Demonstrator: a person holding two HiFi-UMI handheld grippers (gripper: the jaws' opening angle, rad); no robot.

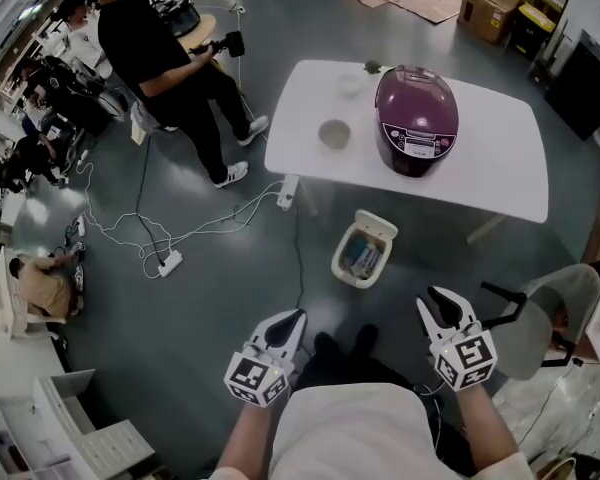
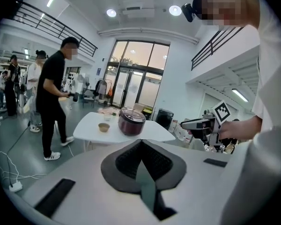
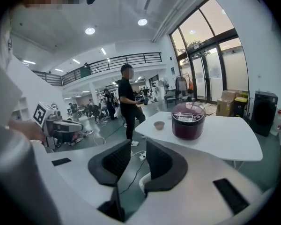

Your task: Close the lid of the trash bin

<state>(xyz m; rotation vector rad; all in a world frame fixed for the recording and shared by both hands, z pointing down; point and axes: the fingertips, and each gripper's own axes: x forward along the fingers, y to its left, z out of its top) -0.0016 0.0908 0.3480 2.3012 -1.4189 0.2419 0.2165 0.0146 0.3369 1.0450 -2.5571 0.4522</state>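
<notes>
Nearest, the left gripper has its jaws pinched together on nothing, while the right gripper stands wide and empty. At twelve o'clock on the floor the trash bin gapes, lid up: closing it all remains. Beyond, the table.

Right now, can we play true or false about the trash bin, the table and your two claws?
1. The trash bin has its lid open. True.
2. The trash bin sits on the white table. False: it stands on the floor beside the table.
3. The right claw is open with nothing in it. True.
4. The left claw holds the bowl. False: it is shut on nothing, and the bowl sits on the table.
</notes>
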